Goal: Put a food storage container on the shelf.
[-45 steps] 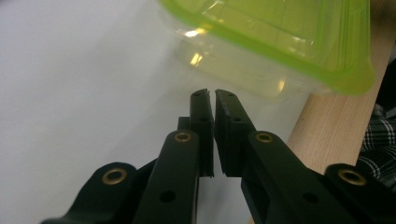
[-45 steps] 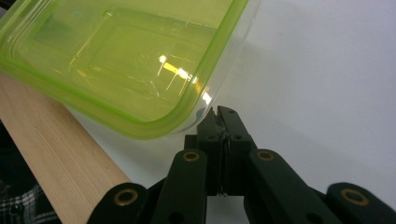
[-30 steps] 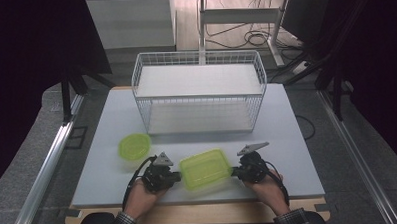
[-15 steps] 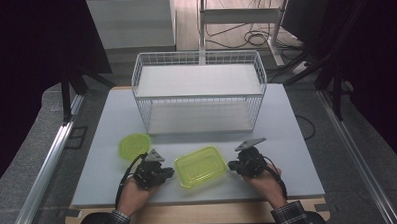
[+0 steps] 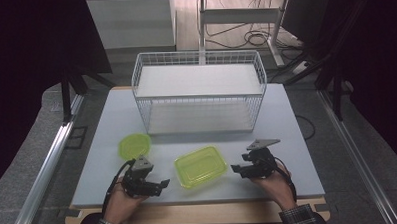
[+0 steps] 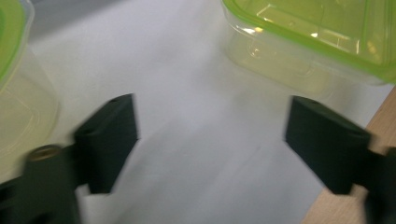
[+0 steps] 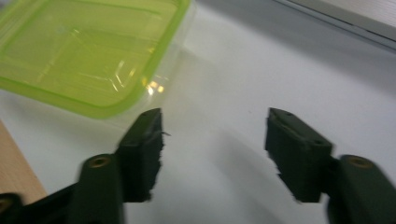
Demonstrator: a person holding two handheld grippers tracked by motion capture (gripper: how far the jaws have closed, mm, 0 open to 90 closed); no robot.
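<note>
Left gripper (image 5: 161,184): jaws spread wide, nothing between them but bare table top. In the left gripper view the gripper (image 6: 210,140) looks past its two black jaws at the white table (image 6: 196,154); the rectangular box (image 6: 317,42) lies beyond the far jaw, apart from it, and the round box (image 6: 18,93) sits at the other edge of that view.

Right gripper (image 5: 235,168): jaws also spread, holding nothing. In the right gripper view the gripper (image 7: 215,135) has the rectangular box (image 7: 88,51) just beyond one jaw, close but not touching; bare table (image 7: 289,70) lies ahead of the other jaw.

Rectangular box (image 5: 201,165): clear body, yellow-green lid on, resting flat on the table (image 5: 287,119) near the front edge, between the two grippers, slightly skewed to the table edge. Each gripper points inward at it from its own side.

Round box (image 5: 134,145): same green lid, sits behind and to the left of the rectangular one, well apart from it, just behind the left gripper.

Wire basket (image 5: 200,92): white, two-tiered, stands at the middle back of the table, well apart from both boxes.

Hands: left hand (image 5: 120,202) and right hand (image 5: 278,184) grip the tools at the front table edge.
</note>
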